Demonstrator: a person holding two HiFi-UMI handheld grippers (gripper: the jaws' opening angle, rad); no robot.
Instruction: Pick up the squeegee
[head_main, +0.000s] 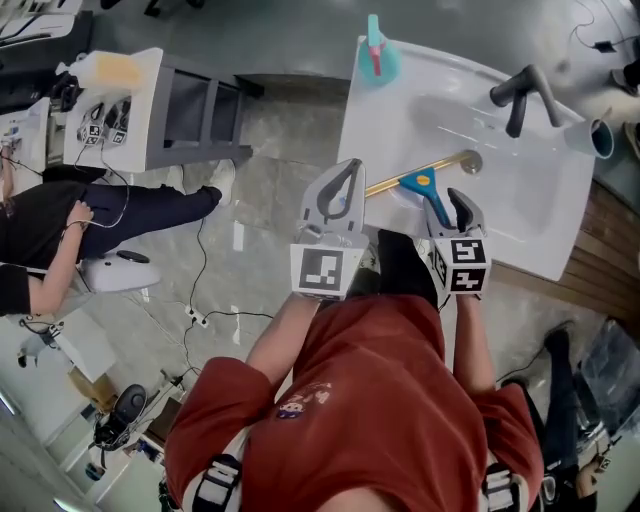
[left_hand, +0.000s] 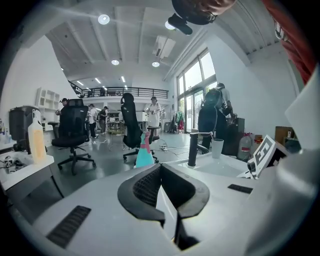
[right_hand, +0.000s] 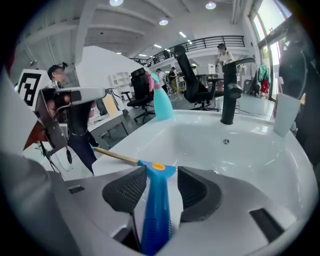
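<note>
The squeegee (head_main: 418, 183) has a blue handle and a brass-coloured blade bar (head_main: 440, 167). It lies across the front rim of the white sink (head_main: 530, 205). My right gripper (head_main: 447, 208) points down at it, jaws open. In the right gripper view the blue handle (right_hand: 156, 200) runs between the two pads of the right gripper (right_hand: 162, 172), with a gap showing on the right side. My left gripper (head_main: 348, 172) hangs just left of the sink, over the floor. It is shut and empty, and in its own view the left gripper (left_hand: 161, 167) has its tips meeting.
A black faucet (head_main: 520, 95), a teal spray bottle (head_main: 378, 55) and a cup (head_main: 600, 138) stand along the sink's far side. A seated person (head_main: 60, 225) and a white desk (head_main: 130, 110) are at the left. Cables lie on the floor.
</note>
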